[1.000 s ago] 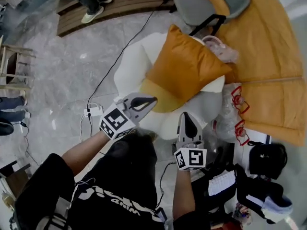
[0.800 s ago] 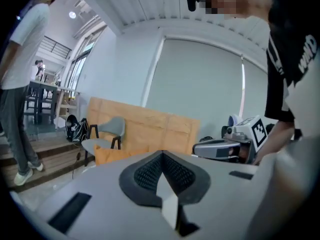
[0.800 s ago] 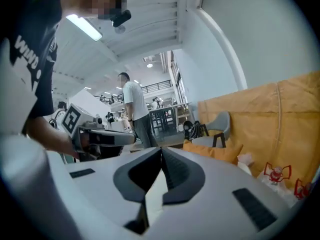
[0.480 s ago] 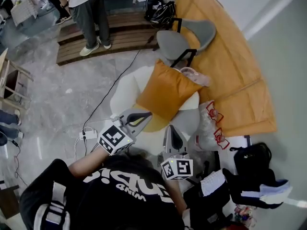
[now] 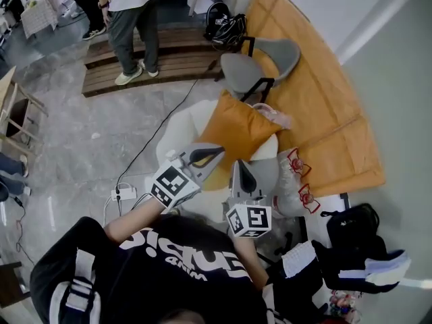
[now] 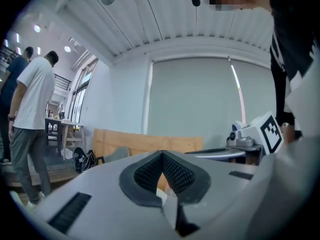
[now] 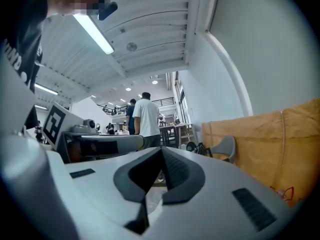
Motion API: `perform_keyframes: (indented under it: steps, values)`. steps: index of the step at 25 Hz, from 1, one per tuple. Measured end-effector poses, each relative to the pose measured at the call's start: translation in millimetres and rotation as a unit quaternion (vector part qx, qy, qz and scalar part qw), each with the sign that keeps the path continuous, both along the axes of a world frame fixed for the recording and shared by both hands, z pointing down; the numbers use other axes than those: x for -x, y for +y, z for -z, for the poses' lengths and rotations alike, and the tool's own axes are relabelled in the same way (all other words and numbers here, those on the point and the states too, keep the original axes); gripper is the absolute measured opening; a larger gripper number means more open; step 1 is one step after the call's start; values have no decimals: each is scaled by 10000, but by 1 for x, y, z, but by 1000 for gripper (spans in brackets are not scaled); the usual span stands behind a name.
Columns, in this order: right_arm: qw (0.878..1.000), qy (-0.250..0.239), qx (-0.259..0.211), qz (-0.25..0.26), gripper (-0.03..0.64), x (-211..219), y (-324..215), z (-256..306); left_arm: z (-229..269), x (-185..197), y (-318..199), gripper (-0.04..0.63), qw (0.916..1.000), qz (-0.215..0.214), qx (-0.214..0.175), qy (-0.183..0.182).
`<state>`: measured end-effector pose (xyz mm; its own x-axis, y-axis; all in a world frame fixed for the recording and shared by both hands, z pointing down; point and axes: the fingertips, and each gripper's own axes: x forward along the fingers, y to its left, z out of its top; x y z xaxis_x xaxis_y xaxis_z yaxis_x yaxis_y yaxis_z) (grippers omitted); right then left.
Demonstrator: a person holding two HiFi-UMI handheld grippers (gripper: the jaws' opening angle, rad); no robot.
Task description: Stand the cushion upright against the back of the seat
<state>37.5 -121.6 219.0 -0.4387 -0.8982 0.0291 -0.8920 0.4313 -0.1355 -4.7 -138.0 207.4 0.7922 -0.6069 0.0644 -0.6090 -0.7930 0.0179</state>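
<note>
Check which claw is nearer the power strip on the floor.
Left. In the head view, the left claw sits up and right of the power strip. The right claw is further right, beyond the left one.

The orange cushion (image 5: 237, 132) is square, plump and smooth. It stands propped on the white seat (image 5: 179, 123), tilted, with one corner uppermost and its broad face showing. White upholstery curves around it on both sides. Its lower edge is hidden.
</note>
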Motion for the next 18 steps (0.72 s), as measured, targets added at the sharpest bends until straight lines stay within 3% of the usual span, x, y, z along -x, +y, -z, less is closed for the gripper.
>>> perform_keyframes:
  steps: [18]
  values:
    - [9999, 86, 48, -83, 21, -3, -11, -1, -4, 9, -14, 8, 9998, 156, 90, -2]
